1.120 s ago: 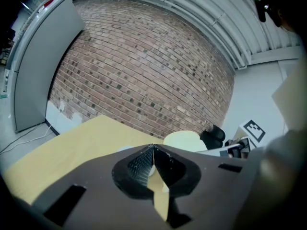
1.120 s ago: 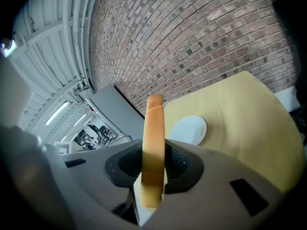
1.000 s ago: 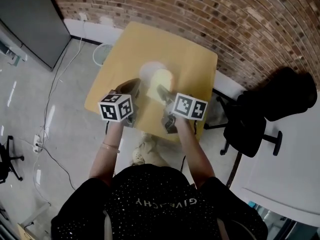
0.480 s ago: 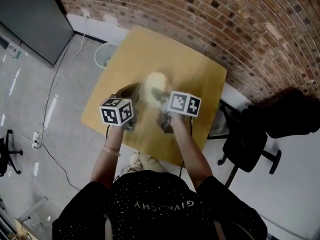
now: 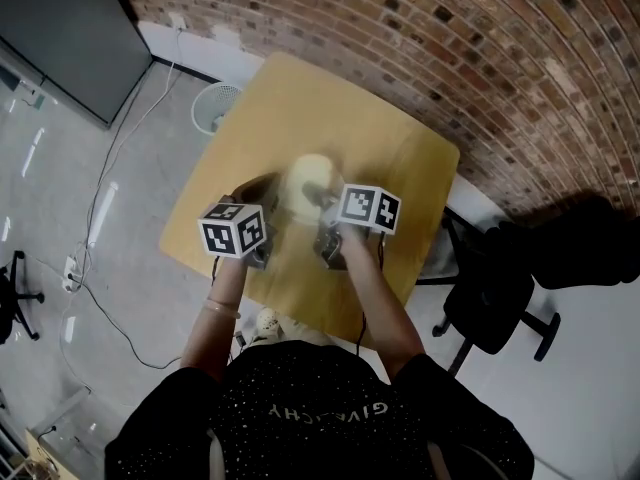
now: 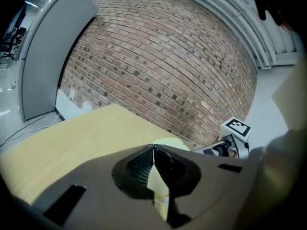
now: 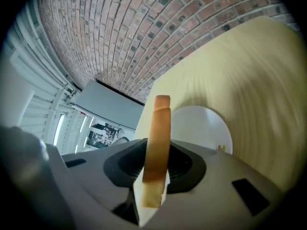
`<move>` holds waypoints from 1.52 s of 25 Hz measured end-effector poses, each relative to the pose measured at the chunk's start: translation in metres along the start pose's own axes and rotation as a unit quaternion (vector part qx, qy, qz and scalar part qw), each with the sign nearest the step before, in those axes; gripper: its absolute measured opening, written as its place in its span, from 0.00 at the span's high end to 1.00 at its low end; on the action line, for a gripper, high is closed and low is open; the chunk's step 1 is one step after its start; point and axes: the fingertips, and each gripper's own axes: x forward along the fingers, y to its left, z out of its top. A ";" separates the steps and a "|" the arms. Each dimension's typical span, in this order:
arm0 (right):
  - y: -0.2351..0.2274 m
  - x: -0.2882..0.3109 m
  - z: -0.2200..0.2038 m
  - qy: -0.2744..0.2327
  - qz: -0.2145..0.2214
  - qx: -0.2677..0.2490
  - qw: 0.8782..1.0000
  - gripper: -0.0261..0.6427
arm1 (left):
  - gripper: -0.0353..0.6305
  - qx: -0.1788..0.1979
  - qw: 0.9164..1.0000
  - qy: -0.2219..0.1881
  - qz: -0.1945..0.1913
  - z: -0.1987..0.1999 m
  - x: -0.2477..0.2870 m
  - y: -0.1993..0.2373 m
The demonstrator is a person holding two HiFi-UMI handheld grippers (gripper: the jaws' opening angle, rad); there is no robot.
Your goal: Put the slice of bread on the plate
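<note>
Both grippers have dropped lower over the table (image 5: 390, 148) since a second ago. The right gripper (image 7: 155, 169) is narrow, clamped on the bread slice (image 7: 158, 133), which stands edge-up between its jaws just over the white plate (image 7: 204, 123) (plate sits on the table). The left gripper (image 6: 153, 150) is closed and empty, alongside.

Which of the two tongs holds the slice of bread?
The right tongs: the bread slice stands edge-on, clamped between their jaws. The left tongs are shut with nothing between.

The person's black shirt (image 5: 320, 420), at the lower centre of the head view, carries the word GIVENCHY, seen upside down.
</note>
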 end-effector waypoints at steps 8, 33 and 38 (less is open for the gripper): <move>-0.011 -0.001 -0.001 0.016 -0.111 -0.161 0.981 0.40 | 0.93 -0.003 1.000 -0.003 -0.005 0.001 0.003 -0.003; 0.009 -0.054 -0.002 -0.070 -0.109 -0.190 0.973 0.94 | 0.93 0.019 1.000 0.023 -0.009 -0.009 -0.003 -0.024; 0.016 -0.062 -0.009 -0.091 -0.092 -0.187 0.974 0.94 | 0.93 0.034 0.999 0.026 -0.013 -0.013 -0.011 -0.034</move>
